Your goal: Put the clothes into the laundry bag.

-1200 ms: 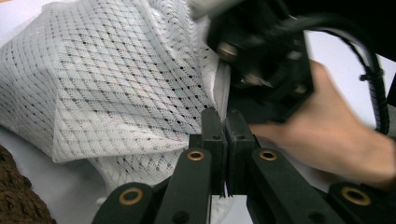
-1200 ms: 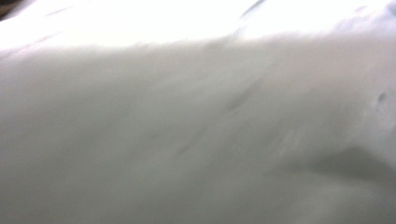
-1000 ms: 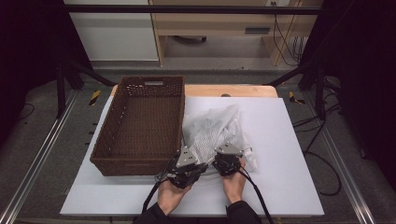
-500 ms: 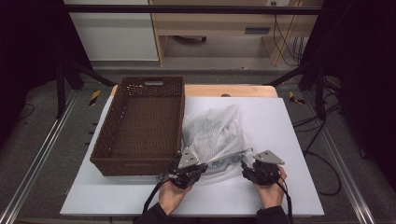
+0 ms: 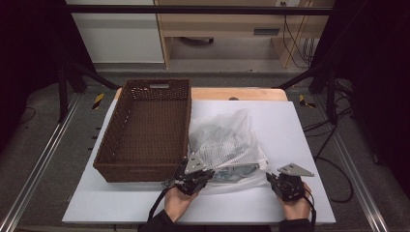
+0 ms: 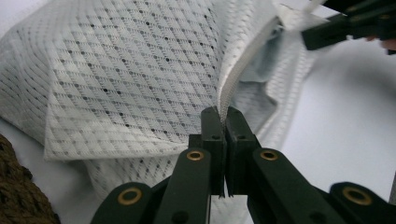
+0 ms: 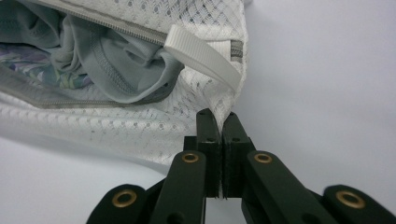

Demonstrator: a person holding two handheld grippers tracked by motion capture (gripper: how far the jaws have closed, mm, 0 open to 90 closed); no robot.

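High view: white mesh bag (image 5: 227, 145) flat on the white table (image 5: 300, 125), just beside the brown basket (image 5: 145, 130) — left gripper (image 5: 205, 175) and right gripper (image 5: 271, 178) at its two near corners.

Left gripper view: jaws just shut tight on the bag's edge.

Right gripper view: jaws pinched on the bag's corner by the white loop (image 7: 203, 56) — grey clothes (image 7: 107, 65) inside the open zip.

no readable text, no labels, no brand marks, no numbers anywhere in view
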